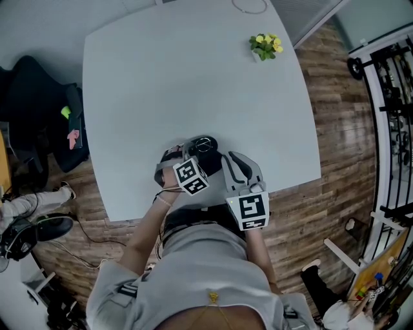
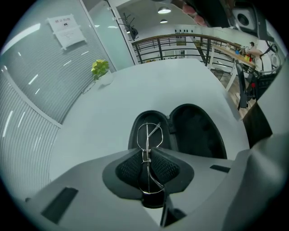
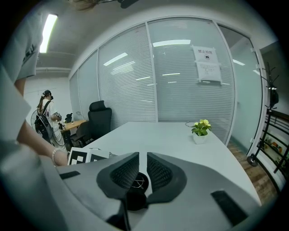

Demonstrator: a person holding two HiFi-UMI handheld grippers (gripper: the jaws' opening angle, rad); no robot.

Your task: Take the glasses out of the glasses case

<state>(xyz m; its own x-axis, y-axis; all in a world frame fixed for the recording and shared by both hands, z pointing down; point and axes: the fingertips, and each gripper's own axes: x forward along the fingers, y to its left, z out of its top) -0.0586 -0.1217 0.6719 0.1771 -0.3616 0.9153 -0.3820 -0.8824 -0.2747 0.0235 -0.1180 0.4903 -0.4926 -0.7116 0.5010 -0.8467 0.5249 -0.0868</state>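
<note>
The black glasses case (image 2: 198, 131) lies open on the table, both halves facing up; in the head view the case (image 1: 205, 144) sits near the front edge. My left gripper (image 2: 148, 152) is shut on thin wire-frame glasses (image 2: 149, 133), which stand on edge between the pads, their far end just over the case's left half. In the head view the left gripper (image 1: 185, 153) sits at the case's near left side. My right gripper (image 3: 142, 158) is shut with nothing in it; it hangs to the right of the case (image 3: 135, 182), and the head view shows the right gripper (image 1: 235, 158) there too.
A small potted plant (image 1: 266, 46) with yellow flowers stands at the table's far right corner. A thin cable loop (image 1: 250, 6) lies at the far edge. A black office chair (image 1: 32, 97) stands left of the white table (image 1: 161, 77). A railing (image 2: 189, 43) runs beyond the table.
</note>
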